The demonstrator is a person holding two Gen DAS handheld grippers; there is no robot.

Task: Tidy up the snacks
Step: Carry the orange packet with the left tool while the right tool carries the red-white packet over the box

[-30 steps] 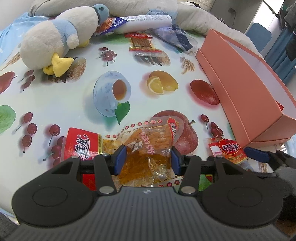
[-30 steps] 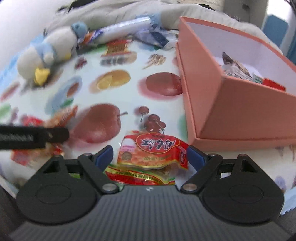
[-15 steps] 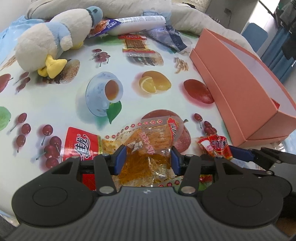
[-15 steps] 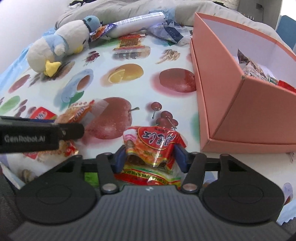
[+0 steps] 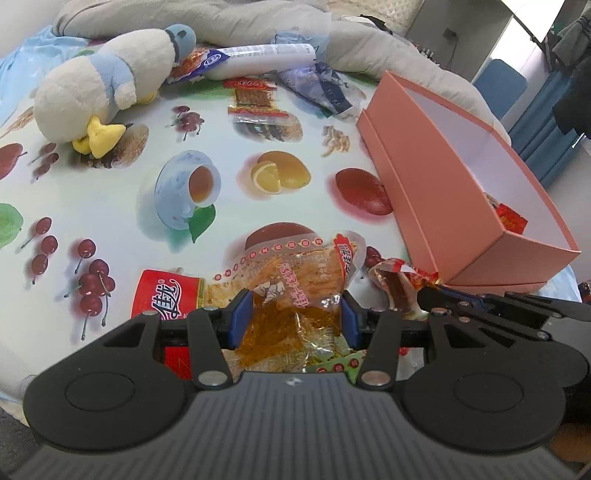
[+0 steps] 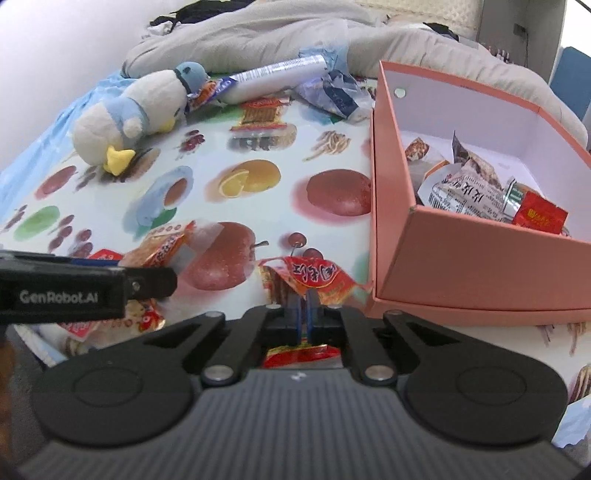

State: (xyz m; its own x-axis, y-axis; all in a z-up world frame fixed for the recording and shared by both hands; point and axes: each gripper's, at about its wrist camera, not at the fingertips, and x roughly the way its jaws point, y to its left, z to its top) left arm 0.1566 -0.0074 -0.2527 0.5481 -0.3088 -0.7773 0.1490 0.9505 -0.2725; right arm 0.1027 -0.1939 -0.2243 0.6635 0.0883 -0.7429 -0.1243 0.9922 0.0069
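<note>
Your left gripper (image 5: 293, 321) is clamped on a crinkled clear packet of orange snack strips (image 5: 295, 280), its blue pads pressing both sides of the wrapper low in the centre of the left wrist view. Under that packet, at lower left, a flat red snack packet with white lettering (image 5: 166, 295) lies on the fruit-printed tablecloth (image 5: 110, 206).

Your right gripper (image 6: 303, 314) has just been closing, and its jaws now pinch together on a crumpled red foil snack packet (image 6: 314, 277), just below the middle of the right wrist view. That packet sits just left of the near corner of the open pink cardboard box (image 6: 480, 266), which fills the right side of the frame and holds several wrapped snacks (image 6: 476, 188).

In the upper left of both views a white and blue plush duck (image 5: 107, 88) lies on its side. Near the top centre, a long white tube-shaped packet (image 5: 258, 59) rests against grey bedding (image 5: 229, 26), with a clear packet of brown strips (image 5: 255, 99) just below it.
</note>
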